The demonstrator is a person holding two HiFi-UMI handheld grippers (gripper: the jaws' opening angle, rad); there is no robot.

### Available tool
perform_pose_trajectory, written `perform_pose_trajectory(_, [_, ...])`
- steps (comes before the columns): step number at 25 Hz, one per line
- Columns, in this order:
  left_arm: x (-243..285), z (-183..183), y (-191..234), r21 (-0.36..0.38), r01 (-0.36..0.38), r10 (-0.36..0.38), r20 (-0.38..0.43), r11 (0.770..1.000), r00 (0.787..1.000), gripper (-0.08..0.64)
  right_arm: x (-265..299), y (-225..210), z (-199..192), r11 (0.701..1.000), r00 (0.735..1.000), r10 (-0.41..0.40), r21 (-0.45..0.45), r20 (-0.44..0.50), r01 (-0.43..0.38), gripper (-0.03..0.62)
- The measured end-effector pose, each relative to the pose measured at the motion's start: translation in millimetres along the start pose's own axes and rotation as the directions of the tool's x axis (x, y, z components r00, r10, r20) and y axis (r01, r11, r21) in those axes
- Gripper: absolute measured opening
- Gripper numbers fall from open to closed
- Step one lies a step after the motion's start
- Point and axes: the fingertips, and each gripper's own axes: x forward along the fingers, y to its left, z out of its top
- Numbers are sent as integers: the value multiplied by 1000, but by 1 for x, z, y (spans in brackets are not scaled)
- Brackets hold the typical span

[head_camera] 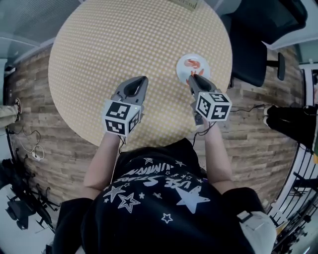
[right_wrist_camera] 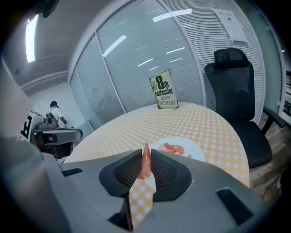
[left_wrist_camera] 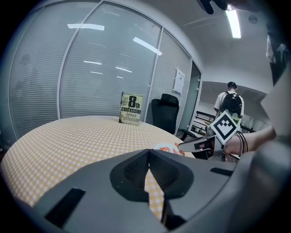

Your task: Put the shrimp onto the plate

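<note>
A white plate (head_camera: 203, 68) lies on the right side of the round checkered table (head_camera: 124, 44), with one orange shrimp (head_camera: 193, 63) on it. My right gripper (head_camera: 193, 77) hovers at the plate's near rim, shut on a second shrimp (right_wrist_camera: 145, 164) that stands upright between its jaws. In the right gripper view the plate (right_wrist_camera: 194, 149) and its shrimp (right_wrist_camera: 172, 148) lie just past the right gripper (right_wrist_camera: 146, 154). My left gripper (head_camera: 144, 78) hangs over the table to the plate's left, shut and holding nothing; in its own view the left gripper (left_wrist_camera: 148, 152) shows the jaws pressed together.
A book (head_camera: 186, 4) stands upright at the table's far edge. A black office chair (head_camera: 253, 44) is close to the table's right side. A person with a backpack (left_wrist_camera: 231, 103) stands far off. The floor is wood planks, with cables at the left.
</note>
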Motion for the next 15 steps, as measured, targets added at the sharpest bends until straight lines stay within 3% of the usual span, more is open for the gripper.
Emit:
perform_pose_trajectory(7, [15, -10, 6, -14, -17, 16, -35, 1000, 999, 6, 29, -18, -8, 995, 995, -53, -92, -87, 45, 69])
perform_pose_trajectory(15, [16, -18, 5, -22, -16, 15, -55, 1000, 998, 6, 44, -17, -20, 992, 989, -61, -114, -132, 46, 69])
